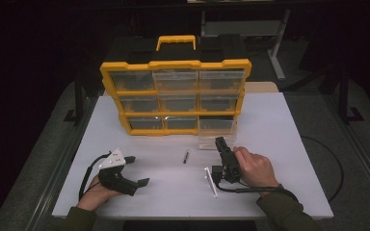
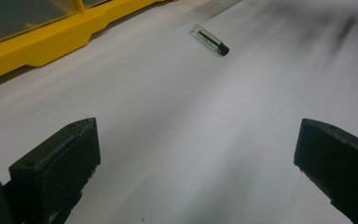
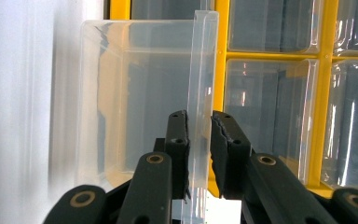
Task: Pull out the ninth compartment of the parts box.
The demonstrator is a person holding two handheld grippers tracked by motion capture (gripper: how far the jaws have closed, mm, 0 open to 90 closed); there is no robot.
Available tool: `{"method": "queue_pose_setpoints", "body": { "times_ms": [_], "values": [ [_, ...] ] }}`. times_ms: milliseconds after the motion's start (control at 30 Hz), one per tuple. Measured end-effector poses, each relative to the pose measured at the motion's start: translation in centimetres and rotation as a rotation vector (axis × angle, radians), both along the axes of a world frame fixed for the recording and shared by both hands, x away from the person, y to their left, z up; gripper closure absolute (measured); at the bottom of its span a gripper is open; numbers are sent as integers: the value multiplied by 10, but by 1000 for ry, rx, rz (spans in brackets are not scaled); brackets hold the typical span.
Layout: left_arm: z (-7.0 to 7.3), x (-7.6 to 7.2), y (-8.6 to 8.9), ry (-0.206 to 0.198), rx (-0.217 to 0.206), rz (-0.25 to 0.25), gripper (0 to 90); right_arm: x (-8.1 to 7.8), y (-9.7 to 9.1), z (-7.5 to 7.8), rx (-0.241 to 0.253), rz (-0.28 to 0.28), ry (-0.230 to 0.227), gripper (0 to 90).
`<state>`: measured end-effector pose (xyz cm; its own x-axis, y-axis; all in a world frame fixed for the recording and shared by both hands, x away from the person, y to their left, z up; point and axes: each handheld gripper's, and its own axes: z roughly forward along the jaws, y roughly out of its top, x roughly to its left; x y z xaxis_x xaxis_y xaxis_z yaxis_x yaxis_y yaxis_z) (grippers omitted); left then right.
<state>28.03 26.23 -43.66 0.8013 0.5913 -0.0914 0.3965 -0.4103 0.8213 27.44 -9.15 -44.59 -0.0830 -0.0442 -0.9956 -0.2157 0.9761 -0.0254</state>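
High view: my left gripper (image 1: pixel 134 169) rests at 8 o'clock, jaws spread with nothing between them, and the small vial (image 1: pixel 186 156) lies loose at table centre. My right gripper (image 1: pixel 220 142) pinches the front lip of the clear drawer (image 1: pixel 215 134), pulled out of the organizer (image 1: pixel 176 96) at 1 o'clock. I judge a skewed pull could slip that thin lip or tip the drawer. I can't make out the drawer's contents through glare.
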Motion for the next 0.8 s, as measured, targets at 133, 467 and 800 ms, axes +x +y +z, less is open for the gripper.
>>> {"method": "queue_pose_setpoints", "body": {
  "times_ms": [133, 467, 800],
  "values": [
    [1, 0, 0, -4, 5, 0, 0, -1, 0, -1, 1, 2, -1, 689],
    [0, -1, -1, -6, 5, 0, 0, -7, -2, 1, 12, 18, -54, 535],
    [0, -2, -1, -4, -1, 5, 0, -13, -5, 2, 15, 30, -75, 453]
  ]
}}
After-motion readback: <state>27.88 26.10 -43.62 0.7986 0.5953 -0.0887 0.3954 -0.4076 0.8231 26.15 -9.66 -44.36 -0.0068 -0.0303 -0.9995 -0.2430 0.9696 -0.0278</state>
